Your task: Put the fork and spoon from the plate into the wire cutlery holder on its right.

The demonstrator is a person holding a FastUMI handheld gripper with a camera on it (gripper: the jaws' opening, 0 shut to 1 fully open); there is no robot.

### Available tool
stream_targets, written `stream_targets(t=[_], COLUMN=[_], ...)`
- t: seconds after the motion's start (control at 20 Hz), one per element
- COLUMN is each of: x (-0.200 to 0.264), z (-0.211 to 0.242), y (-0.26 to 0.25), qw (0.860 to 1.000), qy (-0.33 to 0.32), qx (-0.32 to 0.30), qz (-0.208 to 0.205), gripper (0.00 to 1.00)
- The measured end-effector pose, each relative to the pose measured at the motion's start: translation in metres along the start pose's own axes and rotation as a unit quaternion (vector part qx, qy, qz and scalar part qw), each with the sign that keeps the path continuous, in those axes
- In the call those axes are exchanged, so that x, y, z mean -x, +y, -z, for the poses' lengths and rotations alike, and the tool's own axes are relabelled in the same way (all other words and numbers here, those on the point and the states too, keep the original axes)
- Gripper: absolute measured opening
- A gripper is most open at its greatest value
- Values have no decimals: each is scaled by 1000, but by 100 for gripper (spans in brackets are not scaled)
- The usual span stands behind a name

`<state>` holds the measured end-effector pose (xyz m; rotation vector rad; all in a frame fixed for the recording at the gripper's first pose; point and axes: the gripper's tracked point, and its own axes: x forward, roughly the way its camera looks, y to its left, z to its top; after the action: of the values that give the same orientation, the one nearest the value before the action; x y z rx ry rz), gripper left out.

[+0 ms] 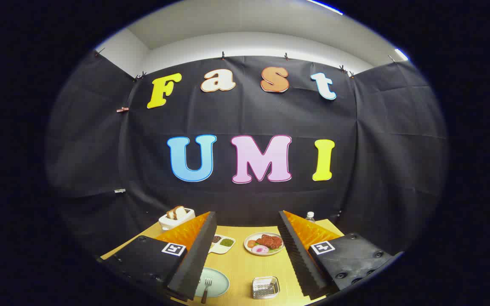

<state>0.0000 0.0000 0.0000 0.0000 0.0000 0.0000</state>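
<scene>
Two wide-apart jaws grip nothing, poised above the table [245, 267]. Between them below, a fork [206, 289] lies on the pale plate [221, 284], with the wire holder [266, 287] just right. Best to descend squarely over the fork's handle before closing.

One fork [206, 288], one wire holder [266, 287], three plates [218, 285], one toaster [176, 218], one bottle [310, 216]

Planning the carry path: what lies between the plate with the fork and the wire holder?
Gripper view: only bare table lies between the plate and the wire holder.
</scene>
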Motion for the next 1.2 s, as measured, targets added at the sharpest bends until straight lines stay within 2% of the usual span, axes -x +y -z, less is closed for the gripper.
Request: stream_targets(t=[0.65, 0.9, 1.2], x=[-4, -7, -11], z=[17, 24, 41], y=[1, 15, 19], qw=[999, 999, 998], qy=[21, 31, 42], qx=[18, 16, 36], qz=[17, 7, 12], gripper=[91, 91, 92])
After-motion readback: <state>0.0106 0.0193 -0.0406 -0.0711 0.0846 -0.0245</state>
